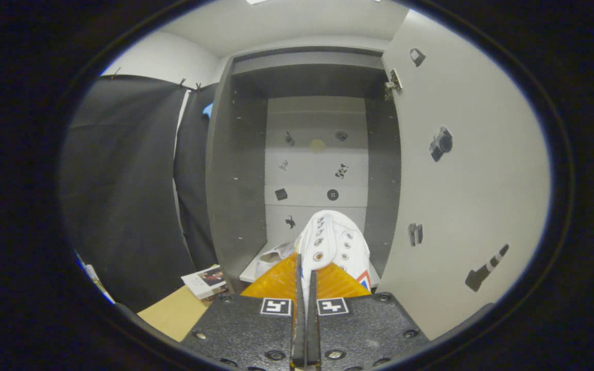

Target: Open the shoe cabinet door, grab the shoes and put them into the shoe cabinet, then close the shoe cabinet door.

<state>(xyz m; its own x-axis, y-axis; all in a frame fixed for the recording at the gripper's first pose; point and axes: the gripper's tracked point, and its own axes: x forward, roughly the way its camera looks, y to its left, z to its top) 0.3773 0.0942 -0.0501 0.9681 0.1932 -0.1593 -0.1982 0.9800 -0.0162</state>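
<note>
Gripper fingers are nearly together, clamped on the upper edge of a white sneaker, thin white fabric pinched between them. The shoe hangs just ahead of the fingertips, eyelet rows facing the camera, a red-and-blue patch on its side near the right finger.

Shoe cabinet stands straight ahead, dark side walls, pale back panel with small dark stickers on it. Its door is swung wide open on the right, pale inner face with more stickers, hinge visible at the top corner. Held sneaker is at the cabinet mouth, over the front edge of the bottom shelf.

A second white shoe already lies on that bottom shelf, toward its left side, just left of the held one and close to it; cannot tell whether they touch.

Outside the cabinet, left of its left wall, black cloth hangs as the booth wall. A small booklet lies on the tan floor beside the cabinet's lower left corner.
</note>
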